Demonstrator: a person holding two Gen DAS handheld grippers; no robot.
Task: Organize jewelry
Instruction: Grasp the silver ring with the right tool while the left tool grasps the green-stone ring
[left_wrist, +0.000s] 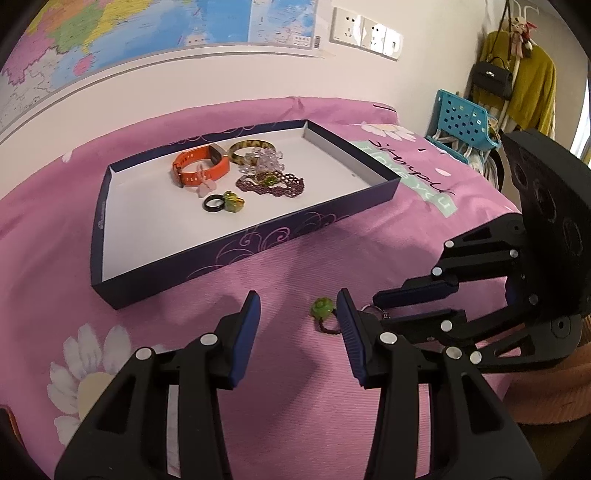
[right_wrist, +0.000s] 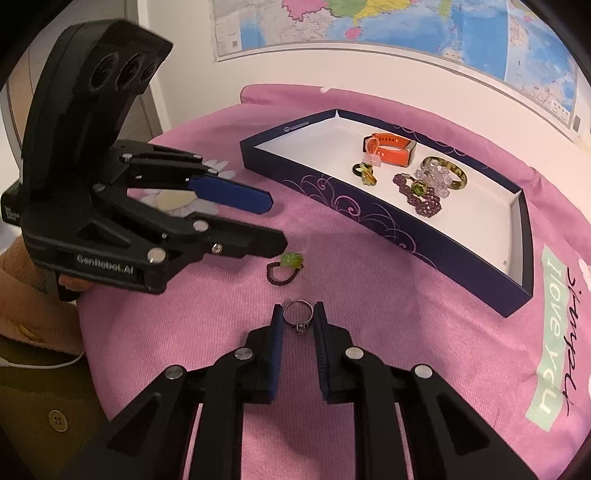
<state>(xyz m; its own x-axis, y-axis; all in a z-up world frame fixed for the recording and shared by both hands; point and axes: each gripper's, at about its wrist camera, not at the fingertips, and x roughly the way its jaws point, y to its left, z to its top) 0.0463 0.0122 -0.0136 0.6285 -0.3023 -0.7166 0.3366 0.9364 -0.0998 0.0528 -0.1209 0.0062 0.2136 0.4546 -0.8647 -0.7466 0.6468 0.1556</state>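
A dark purple box lid (left_wrist: 258, 240) (right_wrist: 369, 218) with a white inside lies on the pink cloth and holds several pieces: an orange watch (left_wrist: 201, 168) (right_wrist: 389, 147), a tortoiseshell bangle (left_wrist: 245, 149) (right_wrist: 458, 173), clear beads, a purple beaded bracelet (left_wrist: 275, 184) (right_wrist: 421, 195), a black ring (left_wrist: 214, 204). A green flower ring on a dark bead band (left_wrist: 322, 314) (right_wrist: 286, 268) lies on the cloth, between the tips of my open left gripper (left_wrist: 299, 314) (right_wrist: 275, 225). My right gripper (right_wrist: 298, 317) (left_wrist: 380, 308) is shut on a silver ring (right_wrist: 298, 316), held just above the cloth.
A world map hangs on the wall behind the table. A blue plastic basket (left_wrist: 461, 122) and a coat rack with yellow clothes (left_wrist: 524, 81) stand at the right. Wall sockets (left_wrist: 364, 31) are above the table. The cloth has printed daisies and lettering.
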